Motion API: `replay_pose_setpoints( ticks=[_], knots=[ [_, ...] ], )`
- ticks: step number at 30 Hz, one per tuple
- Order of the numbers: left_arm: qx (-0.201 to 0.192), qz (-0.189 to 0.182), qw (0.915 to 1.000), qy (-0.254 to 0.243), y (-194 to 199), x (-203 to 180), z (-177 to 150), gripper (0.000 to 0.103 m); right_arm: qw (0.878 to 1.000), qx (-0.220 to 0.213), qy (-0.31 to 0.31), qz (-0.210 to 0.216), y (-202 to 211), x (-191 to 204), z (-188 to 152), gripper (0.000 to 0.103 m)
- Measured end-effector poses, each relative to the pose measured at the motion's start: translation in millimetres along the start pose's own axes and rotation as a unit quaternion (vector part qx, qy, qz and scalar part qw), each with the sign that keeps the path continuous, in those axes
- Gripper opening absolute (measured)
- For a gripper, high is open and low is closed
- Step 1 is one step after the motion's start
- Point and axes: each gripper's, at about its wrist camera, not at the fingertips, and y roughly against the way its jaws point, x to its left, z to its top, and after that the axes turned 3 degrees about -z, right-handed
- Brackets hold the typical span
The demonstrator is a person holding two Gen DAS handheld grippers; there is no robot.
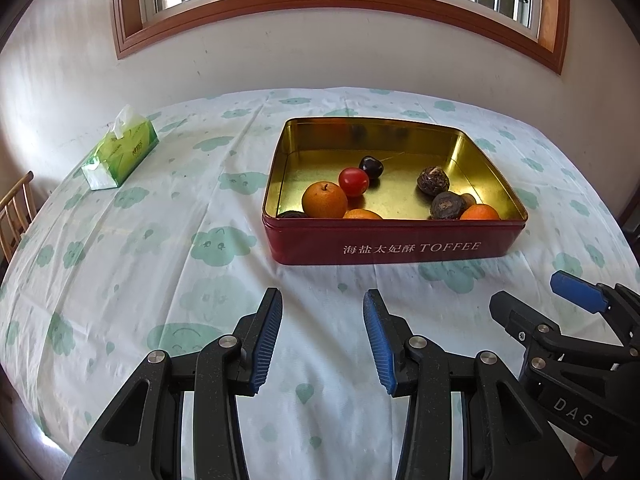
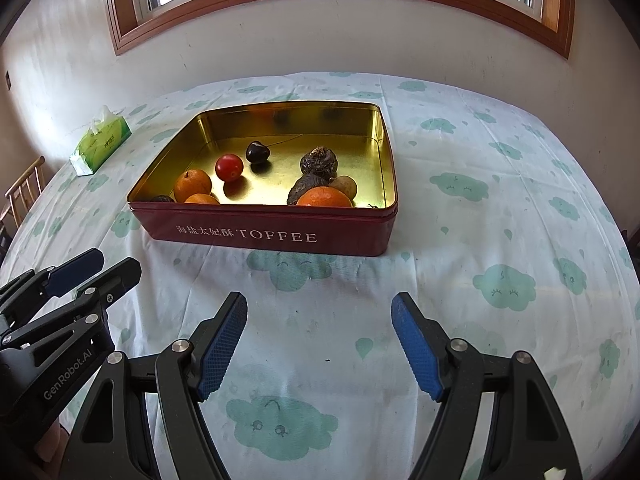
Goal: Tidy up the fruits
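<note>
Red tin (image 2: 280,236): 3 oranges (image 2: 192,185), 1 tomato (image 2: 229,167), 1 cherry (image 2: 256,151), some dark fruits half-hidden; left tool (image 1: 322,300) & right tool (image 2: 320,304) both agape, empty.

The toffee tin (image 1: 394,246) is deep red outside with white lettering, shiny gold inside; in it lie orange citrus (image 1: 324,200), a red tomato (image 1: 353,181), a near-black cherry (image 1: 371,167) and dark brown knobbly fruits (image 1: 433,181); the tablecloth (image 1: 160,264) is white with pale green clouds; the far-left tissue pack (image 1: 120,152) is green; the gripper pads (image 2: 222,344) are blue.
</note>
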Motion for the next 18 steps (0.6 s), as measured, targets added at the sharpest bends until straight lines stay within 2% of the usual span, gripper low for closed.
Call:
replay_pose_setpoints(
  ticks=[18],
  knots=[
    [0.005, -0.004, 1.0000, -0.002, -2.0, -1.0, -1.2, 0.044, 1.000, 0.004, 0.000, 0.001, -2.4, 3.4, -4.9, 0.072]
  ],
)
